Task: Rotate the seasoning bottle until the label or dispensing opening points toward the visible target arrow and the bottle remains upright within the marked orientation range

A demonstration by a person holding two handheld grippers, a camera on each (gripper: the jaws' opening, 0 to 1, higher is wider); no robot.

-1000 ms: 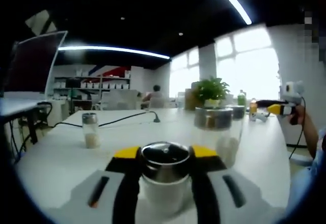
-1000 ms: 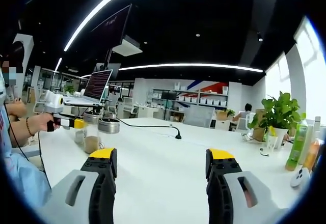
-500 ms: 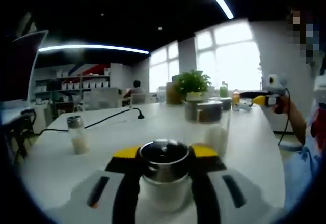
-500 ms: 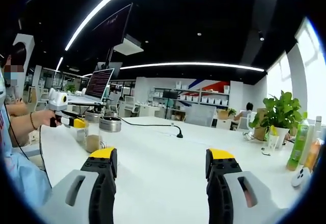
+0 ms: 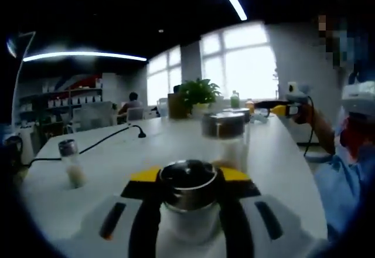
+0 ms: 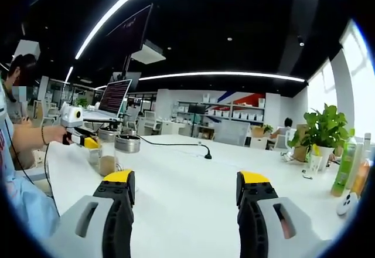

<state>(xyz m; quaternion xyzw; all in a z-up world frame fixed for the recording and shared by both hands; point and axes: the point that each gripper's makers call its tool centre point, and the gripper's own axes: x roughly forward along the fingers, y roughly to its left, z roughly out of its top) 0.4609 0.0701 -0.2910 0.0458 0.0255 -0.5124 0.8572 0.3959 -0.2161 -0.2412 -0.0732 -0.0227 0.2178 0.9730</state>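
Observation:
In the left gripper view, my left gripper [image 5: 188,196] is shut on a glass seasoning bottle [image 5: 188,208] with a round steel lid, standing upright on the white table [image 5: 117,164]. The yellow-tipped jaws press its two sides. In the right gripper view this bottle [image 6: 106,159] shows brownish contents at the far left, with the left gripper [image 6: 92,145] held on it by a hand. My right gripper [image 6: 186,190] hangs open over bare table, nothing between its jaws. It also appears far right in the left gripper view as the right gripper [image 5: 275,110].
A second steel-lidded glass bottle [image 5: 225,136] stands just beyond the held one, its lid [image 6: 126,143] showing beside it. A small shaker [image 5: 71,163] sits at the left. A black cable [image 5: 111,139] crosses the table. A potted plant [image 5: 198,94] and drink bottles [image 6: 345,167] stand at the far end.
The left gripper view has swung, so the shaker, plant and second bottle slid leftward in it; the held bottle stays between the jaws. The right gripper stays open and still.

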